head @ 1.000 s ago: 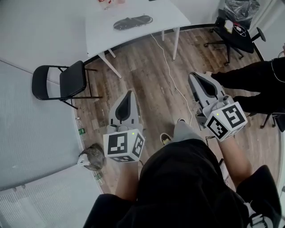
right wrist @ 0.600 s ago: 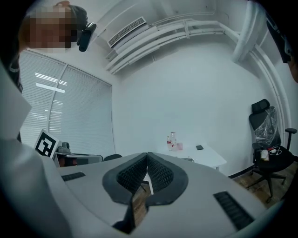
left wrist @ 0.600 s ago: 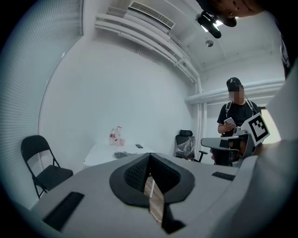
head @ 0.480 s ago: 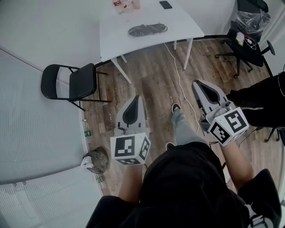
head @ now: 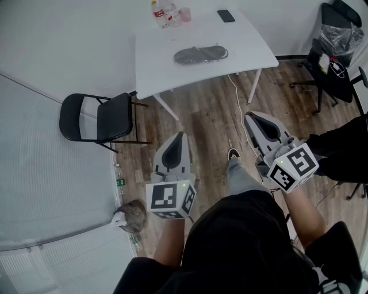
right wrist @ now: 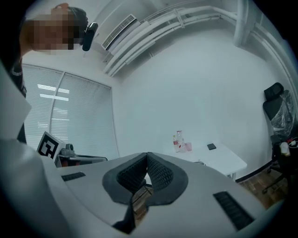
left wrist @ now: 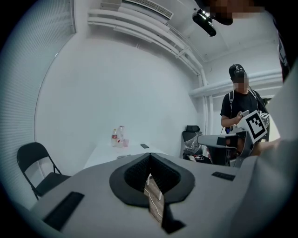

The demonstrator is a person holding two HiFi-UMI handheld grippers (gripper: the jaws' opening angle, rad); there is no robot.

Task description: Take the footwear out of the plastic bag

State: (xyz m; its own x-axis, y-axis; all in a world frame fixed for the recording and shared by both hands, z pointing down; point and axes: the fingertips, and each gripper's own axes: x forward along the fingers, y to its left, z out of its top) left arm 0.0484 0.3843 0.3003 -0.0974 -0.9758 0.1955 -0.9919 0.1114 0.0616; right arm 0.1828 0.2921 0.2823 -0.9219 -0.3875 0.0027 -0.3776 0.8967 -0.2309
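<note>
A dark, flat piece of footwear in a clear plastic bag [head: 201, 55] lies on the white table [head: 247, 51] across the room. I hold both grippers in front of my body over the wooden floor, well short of the table. My left gripper [head: 179, 135] is shut with nothing in it; in the left gripper view its jaws [left wrist: 150, 156] meet, pointing toward the table. My right gripper [head: 250, 115] is also shut and empty, its jaws [right wrist: 147, 156] pressed together in the right gripper view.
Bottles [head: 164, 11] and a phone [head: 226, 15] sit at the table's far edge. A black folding chair [head: 106, 118] stands left of the table, an office chair [head: 336, 49] at far right. A white cable [head: 240, 106] runs across the floor. Another person [left wrist: 240, 107] stands to my right.
The view has advanced toward the table, which now sits lower and nearer in the head view. Both grippers stay shut and held in front of me.
</note>
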